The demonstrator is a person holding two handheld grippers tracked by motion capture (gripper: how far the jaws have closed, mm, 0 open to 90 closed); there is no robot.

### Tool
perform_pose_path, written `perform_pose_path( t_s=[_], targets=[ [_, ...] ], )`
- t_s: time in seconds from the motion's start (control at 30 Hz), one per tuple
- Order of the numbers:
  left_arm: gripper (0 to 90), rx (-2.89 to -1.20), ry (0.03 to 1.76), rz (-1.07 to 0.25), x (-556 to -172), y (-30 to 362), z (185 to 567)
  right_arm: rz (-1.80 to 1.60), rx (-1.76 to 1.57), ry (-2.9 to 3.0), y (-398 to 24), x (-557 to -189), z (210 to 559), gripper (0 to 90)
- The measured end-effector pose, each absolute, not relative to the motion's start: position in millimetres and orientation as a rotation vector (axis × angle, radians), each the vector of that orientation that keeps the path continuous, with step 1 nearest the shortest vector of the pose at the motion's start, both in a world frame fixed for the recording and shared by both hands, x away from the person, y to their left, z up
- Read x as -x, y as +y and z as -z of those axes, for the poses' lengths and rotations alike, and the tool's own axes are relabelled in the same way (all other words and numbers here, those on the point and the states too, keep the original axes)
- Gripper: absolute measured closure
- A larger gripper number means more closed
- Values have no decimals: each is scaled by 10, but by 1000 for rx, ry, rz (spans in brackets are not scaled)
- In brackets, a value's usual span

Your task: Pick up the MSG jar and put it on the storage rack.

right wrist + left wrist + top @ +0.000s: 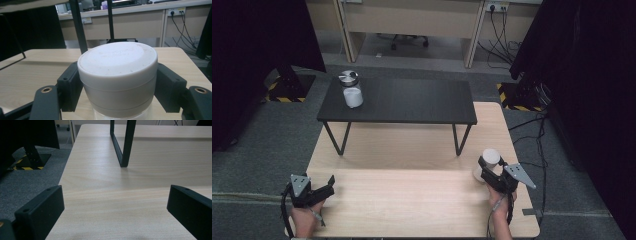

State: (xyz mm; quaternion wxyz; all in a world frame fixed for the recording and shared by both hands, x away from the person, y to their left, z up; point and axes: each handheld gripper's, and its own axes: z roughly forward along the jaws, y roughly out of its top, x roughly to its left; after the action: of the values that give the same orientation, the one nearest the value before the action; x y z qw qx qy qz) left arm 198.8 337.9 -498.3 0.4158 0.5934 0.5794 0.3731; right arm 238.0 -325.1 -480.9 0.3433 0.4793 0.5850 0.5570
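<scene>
At the near left corner of the light wooden table (412, 200), the left gripper (319, 191) rests low in the person's left hand (304, 220), its jaws spread wide with bare tabletop between them. Its own view adds what the high view cannot: the wood grain close up, and a black metal leg (125, 145) of the small dark bench-table standing on the wood just ahead. Farther back on the left, on that dark bench-table (412, 102), stands a clear jar with a metal lid (351, 89), white in its lower part, well apart from both grippers. At the right edge, the right gripper (488, 167) pinches a white-lidded jar (490, 159) by its lid. The right gripper view shows the jaws pressed against both sides of the broad white lid (117, 62), with faint raised lettering on top and clear glass below. Grey carpet (257, 145) surrounds the table; beige desks (412, 20), a wall socket with black cables (499, 25) and black curtains (592, 75) lie beyond.
</scene>
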Motion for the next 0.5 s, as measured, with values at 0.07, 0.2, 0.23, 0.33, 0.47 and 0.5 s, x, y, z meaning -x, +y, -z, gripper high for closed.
perform_pose_path(
  t_s=[0.07, 0.2, 0.23, 0.33, 0.47, 0.5],
  targets=[
    [2, -1490, 1455, -938, -1987, 3379, 4983, -1446, -1237, 1522, -3240, -2377, 4774, 318],
    [2, -1488, 1452, -932, -1982, 3391, 4984, -1446, -1223, 1527, -3215, -2370, 4685, 318],
    [2, -1488, 1452, -932, -1982, 3392, 4985, -1447, -1219, 1526, -3206, -2366, 4665, 318],
    [1, -1490, 1448, -932, -1982, 3393, 4987, -1451, -1206, 1524, -3178, -2350, 4605, 317],
    [1, -1495, 1440, -932, -1981, 3397, 4990, -1479, -1188, 1527, -3162, -2347, 4521, 318],
    [1, -1499, 1433, -936, -1977, 3397, 4993, -1480, -1182, 1528, -3148, -2348, 4496, 318]
  ],
)
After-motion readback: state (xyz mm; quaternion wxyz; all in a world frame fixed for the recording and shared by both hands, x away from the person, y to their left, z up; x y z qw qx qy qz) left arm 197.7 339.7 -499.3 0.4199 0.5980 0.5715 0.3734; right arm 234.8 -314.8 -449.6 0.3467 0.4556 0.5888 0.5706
